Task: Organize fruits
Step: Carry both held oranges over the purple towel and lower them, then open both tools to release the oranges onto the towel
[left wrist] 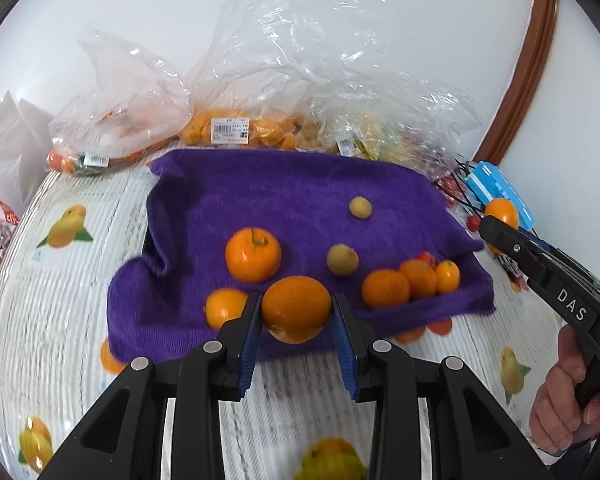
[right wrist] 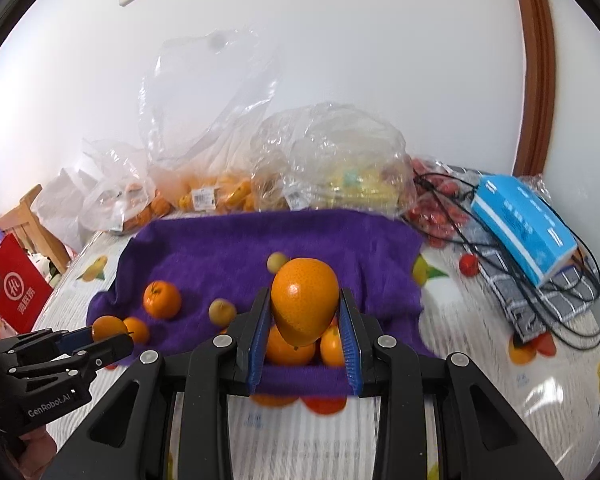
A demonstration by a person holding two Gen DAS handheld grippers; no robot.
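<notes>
Both tongs grip an orange each, above the purple towel (left wrist: 300, 200): left tongs (left wrist: 296, 312) w/ round orange (left wrist: 296, 308); right tongs (right wrist: 306, 312) w/ oval orange (right wrist: 304, 300); firm, smooth rind, fairly heavy; you're squeezing the widest part, keep it there

Bright even daylight, soft shadows, glare on plastic bags (left wrist: 260, 80), motion blur, heavy fisheye edge distortion

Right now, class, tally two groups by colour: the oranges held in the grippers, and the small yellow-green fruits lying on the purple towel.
Held oranges: 2
Yellow-green fruits: 2
Total: 4
</notes>
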